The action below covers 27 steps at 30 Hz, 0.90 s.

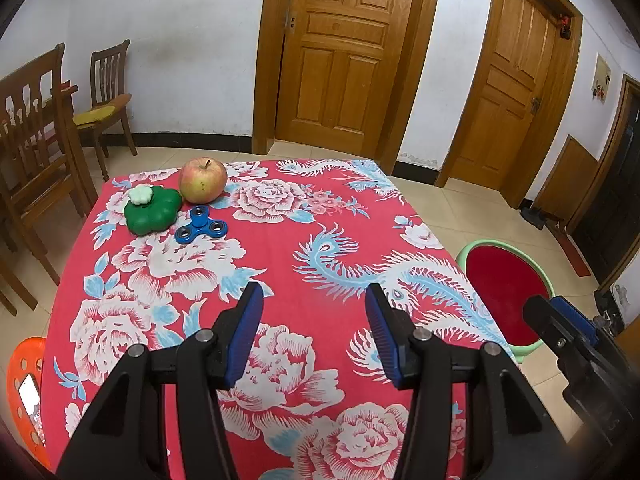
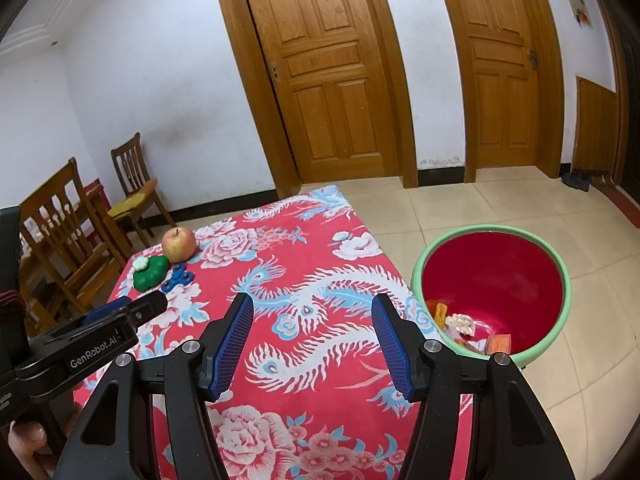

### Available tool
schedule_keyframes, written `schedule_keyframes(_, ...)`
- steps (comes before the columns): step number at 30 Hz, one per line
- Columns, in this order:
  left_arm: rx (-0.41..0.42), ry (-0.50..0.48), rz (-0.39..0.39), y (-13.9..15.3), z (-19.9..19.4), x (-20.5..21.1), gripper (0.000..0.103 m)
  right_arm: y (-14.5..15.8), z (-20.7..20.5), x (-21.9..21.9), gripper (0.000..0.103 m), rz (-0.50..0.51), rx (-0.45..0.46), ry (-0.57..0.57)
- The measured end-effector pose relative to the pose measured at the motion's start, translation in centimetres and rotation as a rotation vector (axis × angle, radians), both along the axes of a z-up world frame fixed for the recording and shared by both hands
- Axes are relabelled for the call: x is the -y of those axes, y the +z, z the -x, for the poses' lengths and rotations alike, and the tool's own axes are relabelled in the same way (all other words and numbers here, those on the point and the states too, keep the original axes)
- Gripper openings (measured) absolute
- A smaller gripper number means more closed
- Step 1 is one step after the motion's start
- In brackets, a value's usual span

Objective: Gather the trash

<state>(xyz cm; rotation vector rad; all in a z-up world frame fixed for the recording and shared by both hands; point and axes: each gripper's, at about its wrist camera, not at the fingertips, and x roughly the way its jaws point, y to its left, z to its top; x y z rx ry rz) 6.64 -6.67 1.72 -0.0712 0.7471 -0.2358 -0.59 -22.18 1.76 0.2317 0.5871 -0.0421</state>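
Parted left gripper [image 1: 314, 300] over bare tablecloth [image 1: 280, 248], bin [image 1: 464, 254] beyond edge

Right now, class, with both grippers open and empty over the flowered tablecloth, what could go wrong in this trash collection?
1. The red-and-yellow apple, green plastic flower-shaped toy and blue fidget spinner could be binned by mistake; none looks like trash.
2. The apple could roll off the far edge if nudged.
3. The green-rimmed red bin stands on the floor beside the table; drops might miss.
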Motion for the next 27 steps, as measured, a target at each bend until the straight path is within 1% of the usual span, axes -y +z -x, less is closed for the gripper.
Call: schedule_keyframes(27,-0.006,0.001,0.000,-0.18,0.00,0.07,0.053,-0.07,0.13,0.16,0.063,-0.004,-0.003,-0.004)
